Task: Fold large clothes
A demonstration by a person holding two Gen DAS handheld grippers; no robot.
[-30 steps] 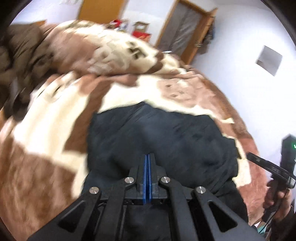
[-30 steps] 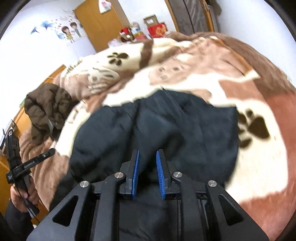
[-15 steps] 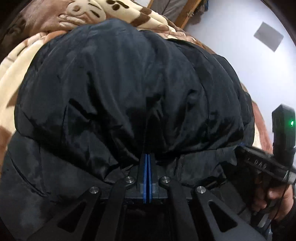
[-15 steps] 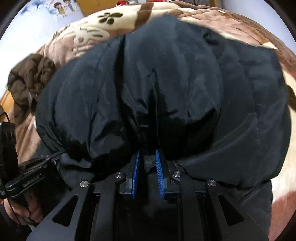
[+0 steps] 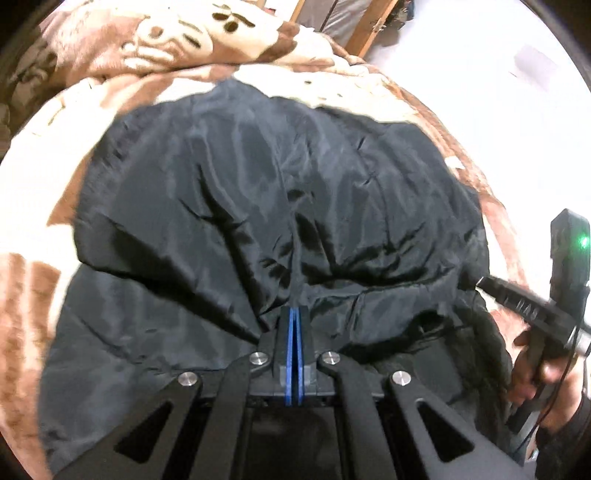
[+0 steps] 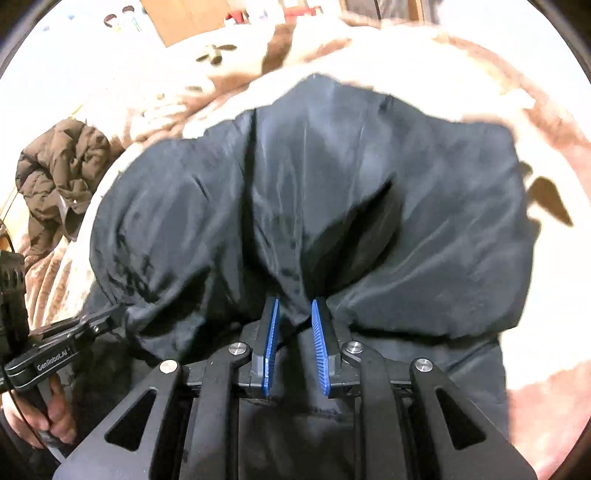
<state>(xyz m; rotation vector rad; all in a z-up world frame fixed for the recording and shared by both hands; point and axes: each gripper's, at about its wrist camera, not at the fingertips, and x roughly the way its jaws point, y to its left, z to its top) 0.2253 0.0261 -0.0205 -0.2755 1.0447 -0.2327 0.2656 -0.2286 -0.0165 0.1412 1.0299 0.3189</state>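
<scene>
A large black padded jacket [image 5: 295, 184] lies spread on the bed and fills the middle of both views [image 6: 369, 184]. My left gripper [image 5: 294, 310] is shut on a thin pinch of its near edge, and creases fan out from the tips. My right gripper [image 6: 293, 306] is shut on a thicker bunch of the same edge, which bulges between the blue pads [image 6: 319, 332]. Each gripper also shows in the other's view, gripping the jacket's edge: the right gripper [image 5: 484, 284] at the right, the left gripper [image 6: 118, 317] at the lower left.
A brown and cream paw-print blanket [image 5: 55, 177] covers the bed all round the jacket. A crumpled brown puffy coat [image 6: 59, 173] lies at the left edge of the bed. A wooden door frame [image 5: 365, 33] and a white wall [image 5: 498, 92] stand beyond.
Both grippers have come down with the jacket's edge in them. Half a second ago the raised fabric filled both views; now it has sunk and the blanket shows round it again.
</scene>
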